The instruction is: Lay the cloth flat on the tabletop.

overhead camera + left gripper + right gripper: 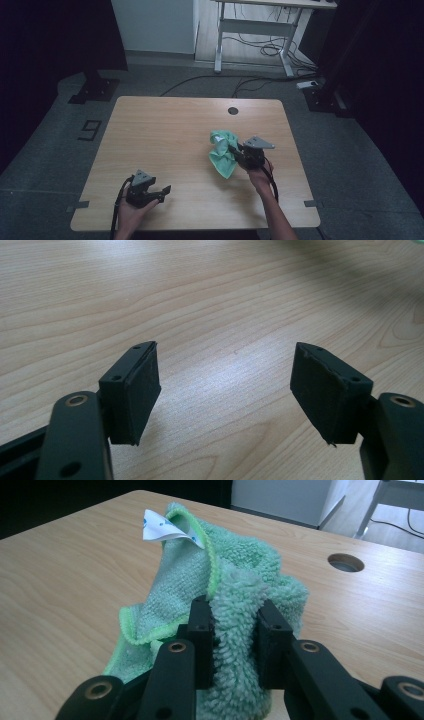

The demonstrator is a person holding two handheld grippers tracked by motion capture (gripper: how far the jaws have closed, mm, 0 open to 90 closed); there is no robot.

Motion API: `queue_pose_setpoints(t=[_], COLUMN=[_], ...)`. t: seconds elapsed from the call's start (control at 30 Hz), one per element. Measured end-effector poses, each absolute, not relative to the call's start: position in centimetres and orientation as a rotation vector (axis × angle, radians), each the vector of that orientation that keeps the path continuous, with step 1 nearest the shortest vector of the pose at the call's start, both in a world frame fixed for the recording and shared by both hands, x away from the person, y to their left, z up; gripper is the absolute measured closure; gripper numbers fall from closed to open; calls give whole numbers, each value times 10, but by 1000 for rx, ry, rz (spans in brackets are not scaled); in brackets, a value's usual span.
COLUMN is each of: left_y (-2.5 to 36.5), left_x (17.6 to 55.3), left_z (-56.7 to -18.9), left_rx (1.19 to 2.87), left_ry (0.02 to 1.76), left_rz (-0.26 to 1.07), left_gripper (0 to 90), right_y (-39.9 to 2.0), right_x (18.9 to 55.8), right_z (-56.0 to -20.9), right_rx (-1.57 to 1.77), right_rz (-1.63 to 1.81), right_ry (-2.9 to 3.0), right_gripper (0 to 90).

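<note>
I'm pinching the cloth (225, 595) in the right gripper (235, 625), bunched and part-lifted, hanging toward the table's (165, 130) front. Left gripper (225, 385) is idling, jaws apart, well left of the cloth.

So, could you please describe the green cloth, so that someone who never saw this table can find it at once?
Look at the light wooden table with a round hole near its far edge. Just nearer than that hole lies a crumpled green cloth, pinched between the right tongs. It is the one soft, fluffy, mint-coloured thing there, with a brighter green hem and a small white label at its raised corner.
</note>
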State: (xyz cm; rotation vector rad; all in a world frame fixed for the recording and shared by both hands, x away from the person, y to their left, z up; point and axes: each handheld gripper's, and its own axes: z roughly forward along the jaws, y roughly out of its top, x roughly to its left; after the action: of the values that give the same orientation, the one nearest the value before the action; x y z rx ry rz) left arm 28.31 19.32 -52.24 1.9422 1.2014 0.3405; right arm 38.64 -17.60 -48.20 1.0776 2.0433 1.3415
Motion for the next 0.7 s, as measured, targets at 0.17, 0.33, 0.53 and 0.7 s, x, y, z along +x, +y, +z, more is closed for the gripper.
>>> queue_pose_setpoints(t=[0.17, 0.33, 0.53, 0.7], left_y=[191, 190, 189, 189], left_x=[283, 282, 282, 282], left_z=[-523, -523, -524, -523], left_rx=[1948, 1950, 1956, 1956], left_ry=[1198, 1195, 1194, 1193], left_rz=[339, 339, 340, 341], left_gripper=[282, 282, 282, 282], right_y=[-169, -158, -144, -131], right_x=[373, 361, 347, 338], right_z=[-487, -492, -497, -504], right_rx=[1045, 1013, 961, 932], right_rz=[1372, 1389, 1424, 1434], right_ry=[2061, 2092, 2125, 2162], right_gripper=[733, 732, 731, 730])
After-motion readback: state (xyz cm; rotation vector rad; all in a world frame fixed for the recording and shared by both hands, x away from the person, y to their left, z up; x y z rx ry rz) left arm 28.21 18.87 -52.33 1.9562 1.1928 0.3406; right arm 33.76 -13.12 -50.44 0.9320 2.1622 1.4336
